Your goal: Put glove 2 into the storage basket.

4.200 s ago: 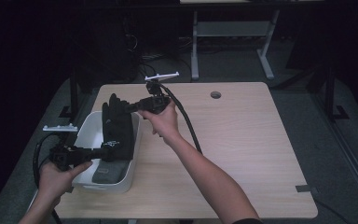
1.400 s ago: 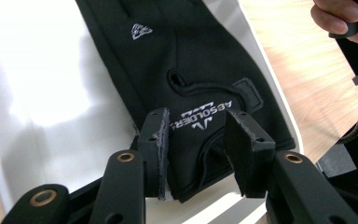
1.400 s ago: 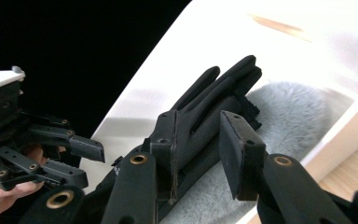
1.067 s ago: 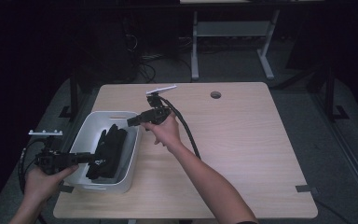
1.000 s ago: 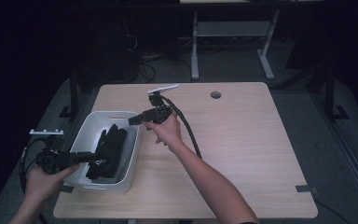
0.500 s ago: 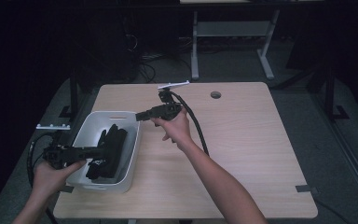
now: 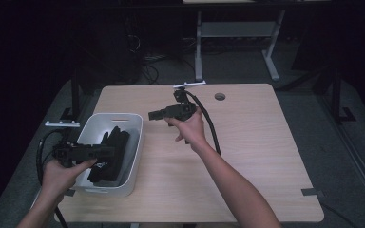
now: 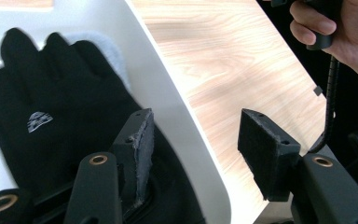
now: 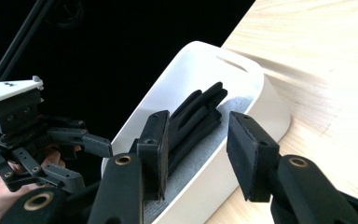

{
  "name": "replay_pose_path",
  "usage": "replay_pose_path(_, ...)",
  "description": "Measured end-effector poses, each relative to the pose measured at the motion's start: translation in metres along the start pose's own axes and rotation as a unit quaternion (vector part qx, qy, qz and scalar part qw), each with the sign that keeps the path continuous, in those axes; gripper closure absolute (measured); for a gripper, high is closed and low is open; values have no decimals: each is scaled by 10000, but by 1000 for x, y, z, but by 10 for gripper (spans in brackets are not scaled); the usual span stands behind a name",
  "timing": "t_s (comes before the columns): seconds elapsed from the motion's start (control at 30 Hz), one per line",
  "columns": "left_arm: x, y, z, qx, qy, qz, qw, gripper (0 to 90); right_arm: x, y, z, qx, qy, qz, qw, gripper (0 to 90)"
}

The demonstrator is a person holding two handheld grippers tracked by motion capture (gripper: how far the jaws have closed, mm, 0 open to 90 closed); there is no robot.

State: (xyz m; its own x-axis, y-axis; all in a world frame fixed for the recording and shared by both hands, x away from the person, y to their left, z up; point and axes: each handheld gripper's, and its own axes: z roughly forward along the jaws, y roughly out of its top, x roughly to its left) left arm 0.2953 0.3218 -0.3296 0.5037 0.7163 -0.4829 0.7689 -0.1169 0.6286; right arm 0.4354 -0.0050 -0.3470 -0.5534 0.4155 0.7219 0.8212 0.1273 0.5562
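The left tongs (image 7: 108,152) have just been opening; they gape with nothing gripped, straddling the white bin's (image 7: 138,142) wall above the black gloves (image 7: 111,156) inside. The right tongs (image 7: 153,115) hang half-open and hold nothing, over the table (image 7: 256,142) beside the bin.

High overhead view – two close gripper views, white bin (image 7: 135,142) shared

The left gripper (image 7: 108,152) points right, its empty jaws just opening wider. The right gripper (image 7: 153,114) points left, jaws apart and empty.
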Motion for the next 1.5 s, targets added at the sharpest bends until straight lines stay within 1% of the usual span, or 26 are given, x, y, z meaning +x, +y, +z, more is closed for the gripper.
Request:
replay_pose_path(0.2,-9,4,9,17,-82,123,9999,429,-5,-3,-14,-21,-31,14,10000,579)
replay_pose_path(0.27,-12,6,12,13,-109,125,9999,421,-7,-4,-20,-60,-46,21,10000,576)
replay_pose_path(0.37,-18,10,17,62,-136,237,9996,418,-8,-4,-28,-119,-39,30,9999,570)
replay_pose_path(0.5,-26,13,24,55,-176,306,9994,406,-10,-5,-39,-150,-90,-4,9998,560)
replay_pose_path(0.67,-37,18,33,131,-219,444,9987,394,-13,-6,-55,-229,-129,14,9997,555)
replay_pose_path(0.83,-46,22,42,109,-276,527,9982,384,-17,-9,-70,-310,-168,35,9994,552)
replay_pose_path(1.0,-54,24,53,188,-324,594,9975,370,-23,-14,-85,-399,-203,87,9990,547)
replay_pose_path(1.1,-60,25,58,185,-355,643,9971,357,-28,-17,-95,-422,-275,89,9987,543)
replay_pose_path(1.17,-64,26,63,193,-387,652,9969,350,-30,-18,-101,-466,-274,119,9985,541)
replay_pose_path(1.23,-68,27,67,206,-412,702,9965,345,-32,-20,-107,-519,-286,149,9981,534)
replay_pose_path(1.27,-69,27,68,205,-431,736,9961,343,-33,-21,-109,-538,-287,152,9980,531)
replay_pose_path(1.37,-74,28,73,221,-454,752,9959,332,-36,-24,-117,-583,-315,211,9976,520)
replay_pose_path(1.5,-80,29,80,277,-494,793,9952,316,-40,-28,-126,-643,-337,214,9971,514)
